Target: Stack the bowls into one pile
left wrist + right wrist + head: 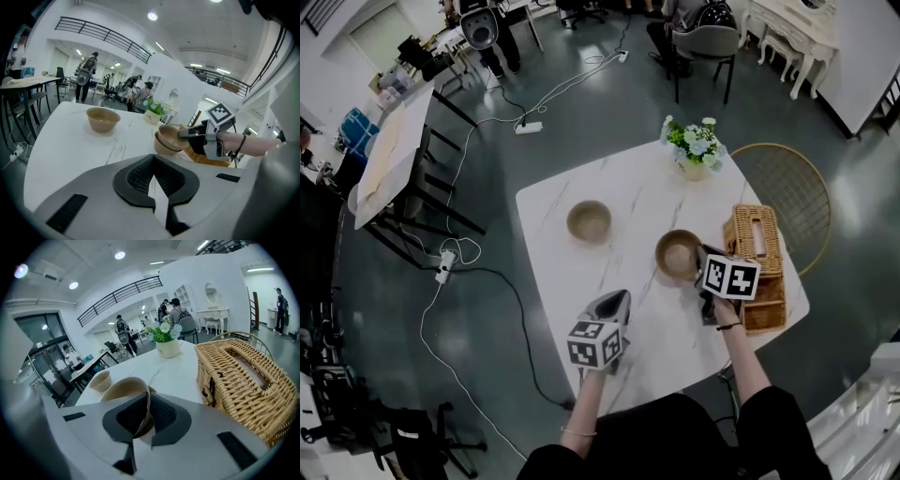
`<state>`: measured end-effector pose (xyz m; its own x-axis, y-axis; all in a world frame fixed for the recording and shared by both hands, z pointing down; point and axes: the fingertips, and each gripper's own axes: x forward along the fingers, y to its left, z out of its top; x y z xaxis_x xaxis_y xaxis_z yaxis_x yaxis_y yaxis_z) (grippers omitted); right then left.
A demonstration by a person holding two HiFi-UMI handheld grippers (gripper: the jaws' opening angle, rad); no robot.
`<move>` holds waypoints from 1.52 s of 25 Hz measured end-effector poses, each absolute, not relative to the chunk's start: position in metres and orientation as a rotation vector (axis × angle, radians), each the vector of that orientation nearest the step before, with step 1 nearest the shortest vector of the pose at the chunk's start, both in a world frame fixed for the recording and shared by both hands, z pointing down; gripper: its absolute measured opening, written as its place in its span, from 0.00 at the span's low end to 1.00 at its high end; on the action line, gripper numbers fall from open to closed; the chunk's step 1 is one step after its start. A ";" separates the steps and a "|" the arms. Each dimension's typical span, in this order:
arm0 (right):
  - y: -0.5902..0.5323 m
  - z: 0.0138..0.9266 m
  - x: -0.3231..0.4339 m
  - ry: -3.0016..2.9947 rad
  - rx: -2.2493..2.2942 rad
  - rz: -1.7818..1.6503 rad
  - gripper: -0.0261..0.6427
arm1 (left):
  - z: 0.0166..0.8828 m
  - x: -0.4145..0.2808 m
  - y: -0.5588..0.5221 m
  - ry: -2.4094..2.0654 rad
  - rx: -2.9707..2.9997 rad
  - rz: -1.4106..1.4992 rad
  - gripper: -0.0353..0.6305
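Observation:
Three tan bowls are on the white marble table [572, 281]. One bowl [589, 221] [103, 118] [101, 379] stands alone toward the far left. My right gripper [701, 259] [187, 133] [143, 401] is shut on the rim of a second bowl [169, 131] [119, 389]. That bowl sits tilted inside a third bowl [161, 146], beside the basket. The head view shows this pair as one bowl shape [678, 254]. My left gripper [616, 300] [153, 161] hovers over the table's near side, shut on nothing, pointing toward the bowls.
A wicker basket [757, 246] [243, 380] stands just right of the right gripper. A pot of flowers [695, 150] [166, 341] is at the far edge. A round wicker chair [787, 187] is beyond the table's right side. Cables lie on the floor [459, 253] at left.

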<state>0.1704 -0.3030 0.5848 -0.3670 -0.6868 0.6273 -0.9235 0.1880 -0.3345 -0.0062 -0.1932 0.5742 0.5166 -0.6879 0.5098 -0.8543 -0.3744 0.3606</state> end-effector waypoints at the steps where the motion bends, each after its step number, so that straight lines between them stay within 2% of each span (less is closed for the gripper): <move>1: -0.303 0.586 0.170 -2.127 1.514 0.973 0.08 | 0.574 -0.005 -0.193 -1.251 2.168 0.366 0.07; 17: -0.300 0.592 0.165 -2.112 1.513 0.882 0.08 | 0.578 -0.004 -0.190 -1.238 2.167 0.383 0.07; 22: -0.302 0.590 0.164 -2.140 1.515 0.838 0.18 | 0.578 -0.003 -0.190 -1.240 2.166 0.380 0.07; 25: -0.304 0.592 0.169 -2.116 1.538 0.837 0.20 | 0.577 -0.003 -0.191 -1.241 2.167 0.374 0.08; 35: -0.305 0.618 0.169 -2.053 1.508 1.007 0.20 | 0.578 -0.009 -0.190 -1.263 2.151 0.378 0.07; 38: -0.303 0.624 0.170 -2.016 1.508 1.041 0.13 | 0.578 -0.011 -0.189 -1.266 2.147 0.376 0.08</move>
